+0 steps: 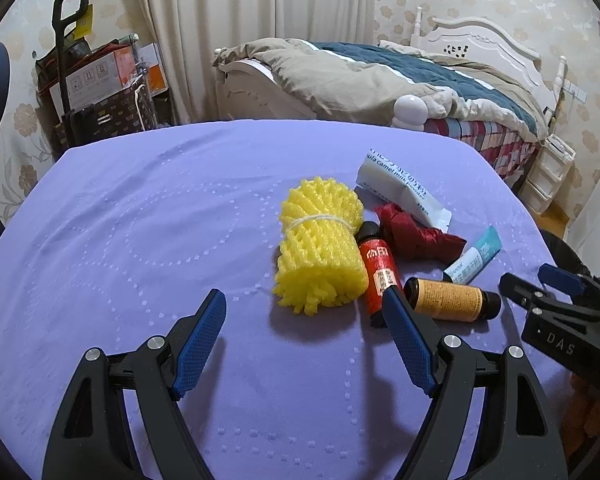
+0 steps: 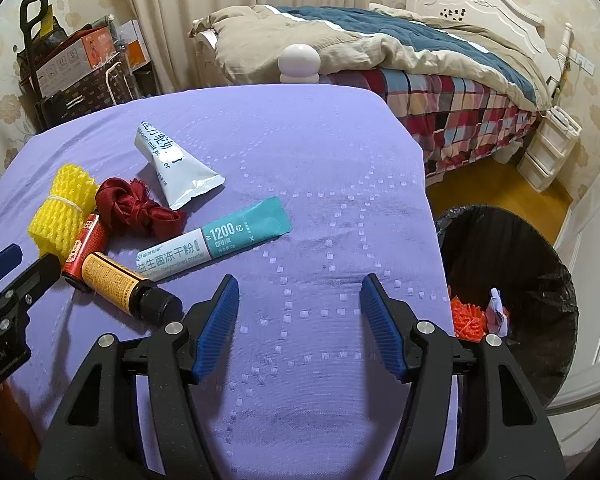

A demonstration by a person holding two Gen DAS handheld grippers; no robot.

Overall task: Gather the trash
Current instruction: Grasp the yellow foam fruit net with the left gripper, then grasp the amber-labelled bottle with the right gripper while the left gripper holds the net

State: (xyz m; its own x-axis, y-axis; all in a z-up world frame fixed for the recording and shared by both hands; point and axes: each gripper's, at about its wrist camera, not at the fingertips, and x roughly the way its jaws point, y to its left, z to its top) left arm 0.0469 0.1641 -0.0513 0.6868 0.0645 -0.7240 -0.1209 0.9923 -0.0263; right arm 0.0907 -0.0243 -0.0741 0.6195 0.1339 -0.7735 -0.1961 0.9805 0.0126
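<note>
Both grippers, left gripper [image 1: 302,344] and right gripper [image 2: 300,326], gape wide, holding nothing. Trash clusters mid-left in the right view: amber bottle [image 2: 126,286], teal sachet [image 2: 216,240]. The round bottle likely rolls if nudged; bin [image 2: 540,248] sits lower right.

Table [image 2: 320,128]: trash clustered at its left part in the right wrist view. Foam net [image 2: 62,210] at 9 o'clock of the ribbon [image 2: 134,210]; milk-powder pouch [image 2: 176,166] at 1 o'clock, touching it; probiotic sachet [image 2: 216,242] at 5 o'clock. Two bottles [image 2: 130,290] lie side by side before the ribbon. Bin [image 2: 512,292] beside the table at 3 o'clock; bed [image 2: 420,64] behind.
</note>
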